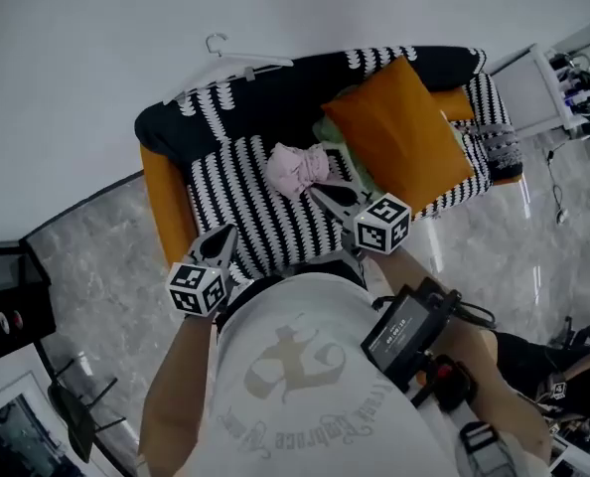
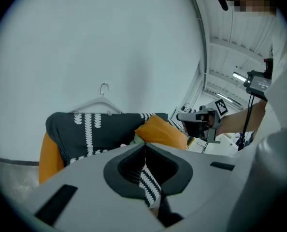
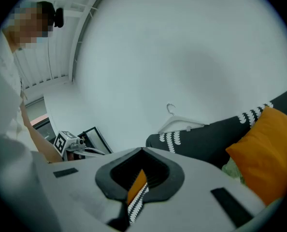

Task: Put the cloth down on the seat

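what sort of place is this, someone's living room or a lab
Probably a living-room corner staged in a lab: a sofa with a striped cover and orange cushion on a glossy stone-look floor, with a white equipment rack beside it.

Crumpled pink cloth (image 1: 297, 167), lying on striped seat (image 1: 243, 205)

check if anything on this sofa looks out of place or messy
Three things stand out. A white plastic coat hanger lies on the backrest of the black-and-white sofa. A pink cloth sits crumpled on the striped seat. The big orange cushion lies askew at the right end, over something pale green.
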